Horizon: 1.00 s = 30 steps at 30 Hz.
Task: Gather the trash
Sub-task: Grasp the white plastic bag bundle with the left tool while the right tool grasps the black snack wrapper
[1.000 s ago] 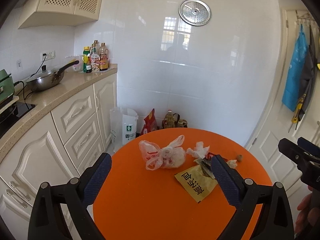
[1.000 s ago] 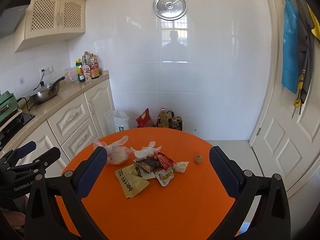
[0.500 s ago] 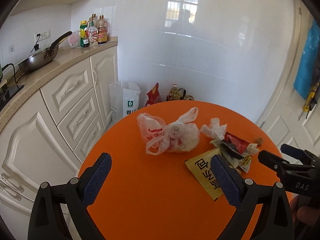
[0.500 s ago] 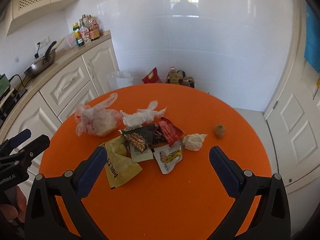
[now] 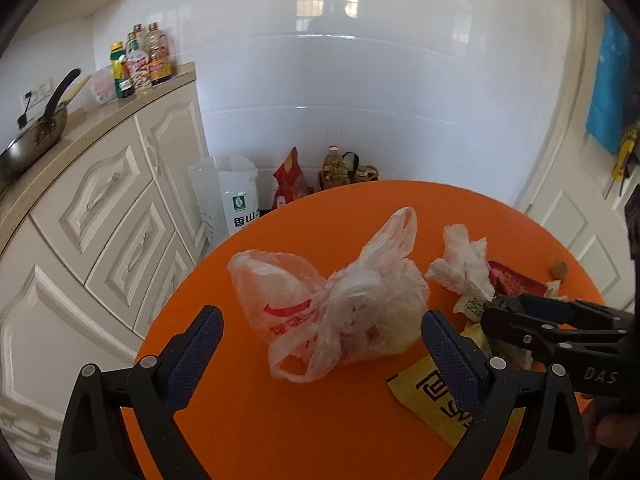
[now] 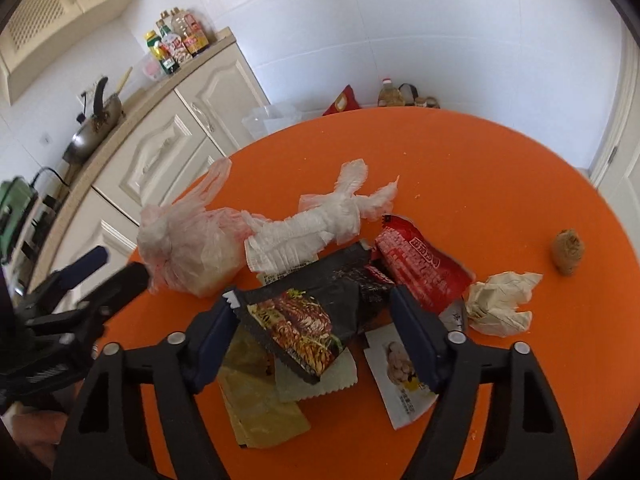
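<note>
Currently my right gripper (image 6: 312, 316) straddles the black snack wrapper (image 6: 308, 316) atop the litter pile on the orange table (image 6: 480, 168); its jaws are closing, pads not yet pressing, since that wrapper lies uppermost. My left gripper (image 5: 320, 344) hangs wide open, framing the knotted plastic bag (image 5: 340, 300), likely the collecting sack, just beside the pile.

Two wrist fisheyes, angled down, near, sharing orange table (image 5: 320, 420)

Both hand-held grippers (image 6: 312, 334) lowered; right one closing.
</note>
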Tool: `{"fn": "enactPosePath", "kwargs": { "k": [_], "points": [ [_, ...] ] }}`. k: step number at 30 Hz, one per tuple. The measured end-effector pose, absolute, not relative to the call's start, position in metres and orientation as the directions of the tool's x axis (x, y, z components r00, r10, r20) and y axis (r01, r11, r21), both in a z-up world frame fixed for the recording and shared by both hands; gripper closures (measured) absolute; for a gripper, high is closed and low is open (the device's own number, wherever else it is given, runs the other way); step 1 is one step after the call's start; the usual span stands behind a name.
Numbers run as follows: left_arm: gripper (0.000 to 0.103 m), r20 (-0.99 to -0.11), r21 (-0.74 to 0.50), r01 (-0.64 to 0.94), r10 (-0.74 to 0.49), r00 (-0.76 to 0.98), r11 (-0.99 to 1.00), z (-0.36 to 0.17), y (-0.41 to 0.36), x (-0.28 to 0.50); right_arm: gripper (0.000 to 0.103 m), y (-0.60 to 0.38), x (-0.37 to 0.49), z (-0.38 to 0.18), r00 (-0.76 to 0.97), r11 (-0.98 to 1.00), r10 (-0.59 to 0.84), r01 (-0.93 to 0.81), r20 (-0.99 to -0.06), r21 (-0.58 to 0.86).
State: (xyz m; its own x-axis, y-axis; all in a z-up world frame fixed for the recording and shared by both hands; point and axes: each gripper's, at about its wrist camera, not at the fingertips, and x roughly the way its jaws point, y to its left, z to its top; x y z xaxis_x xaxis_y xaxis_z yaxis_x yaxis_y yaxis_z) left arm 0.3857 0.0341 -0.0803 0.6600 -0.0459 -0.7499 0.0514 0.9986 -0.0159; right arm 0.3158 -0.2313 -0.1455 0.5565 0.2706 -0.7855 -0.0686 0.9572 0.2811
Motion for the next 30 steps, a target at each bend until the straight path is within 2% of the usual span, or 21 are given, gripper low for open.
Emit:
{"fn": "enactPosePath", "kwargs": {
  "k": [4, 6, 7, 8, 9, 11, 14, 17, 19, 23, 26, 28, 30],
  "points": [
    [0.005, -0.784, 0.025, 0.146, -0.071, 0.617, 0.989, -0.112, 0.015, 0.427, 0.037, -0.237, 0.316, -0.147, 0.548, 0.946, 0.304, -0.075, -0.780, 0.316],
    [0.006, -0.796, -0.007, 0.183, -0.116, 0.594, 0.983, -0.123, 0.014, 0.442, 0.040, -0.239, 0.315, -0.147, 0.544, 0.942, 0.313, -0.076, -0.779, 0.326],
    [0.010, -0.797, -0.026, 0.195, -0.138, 0.587, 0.980, -0.126, 0.013, 0.451, 0.041, -0.240, 0.315, -0.147, 0.543, 0.941, 0.314, -0.071, -0.779, 0.330],
    [0.021, -0.804, -0.040, 0.200, -0.150, 0.575, 0.979, -0.131, 0.014, 0.457, 0.045, -0.242, 0.315, -0.147, 0.541, 0.940, 0.314, -0.059, -0.780, 0.337],
    [0.024, -0.811, -0.060, 0.204, -0.167, 0.560, 0.977, -0.134, 0.016, 0.460, 0.045, -0.243, 0.315, -0.147, 0.541, 0.942, 0.302, -0.040, -0.785, 0.334],
    [0.037, -0.809, -0.096, 0.202, -0.194, 0.554, 0.975, -0.136, 0.021, 0.471, 0.043, -0.245, 0.317, -0.149, 0.539, 0.933, 0.308, -0.012, -0.784, 0.359],
    [0.044, -0.808, -0.106, 0.204, -0.204, 0.552, 0.973, -0.136, 0.027, 0.481, 0.043, -0.240, 0.320, -0.148, 0.540, 0.938, 0.302, -0.019, -0.786, 0.347],
    [0.045, -0.809, -0.113, 0.188, -0.201, 0.553, 0.976, -0.138, 0.036, 0.496, 0.043, -0.244, 0.320, -0.146, 0.535, 0.916, 0.337, 0.002, -0.775, 0.400],
    [0.046, -0.808, -0.116, 0.174, -0.195, 0.555, 0.978, -0.140, 0.045, 0.504, 0.038, -0.247, 0.320, -0.146, 0.528, 0.896, 0.370, 0.014, -0.764, 0.444],
    [0.046, -0.807, -0.121, 0.156, -0.189, 0.559, 0.980, -0.145, 0.061, 0.510, 0.036, -0.253, 0.327, -0.147, 0.529, 0.880, 0.375, 0.056, -0.761, 0.473],
    [0.048, -0.803, -0.129, 0.147, -0.190, 0.565, 0.981, -0.150, 0.070, 0.513, 0.031, -0.244, 0.335, -0.151, 0.518, 0.917, 0.305, 0.067, -0.799, 0.394],
    [0.049, -0.802, -0.137, 0.142, -0.194, 0.565, 0.980, -0.153, 0.072, 0.498, 0.035, -0.235, 0.336, -0.151, 0.532, 0.942, 0.262, 0.042, -0.805, 0.334],
    [0.049, -0.799, -0.137, 0.139, -0.192, 0.569, 0.981, -0.149, 0.070, 0.481, 0.054, -0.237, 0.334, -0.150, 0.541, 0.929, 0.296, 0.027, -0.787, 0.368]
  ]
}}
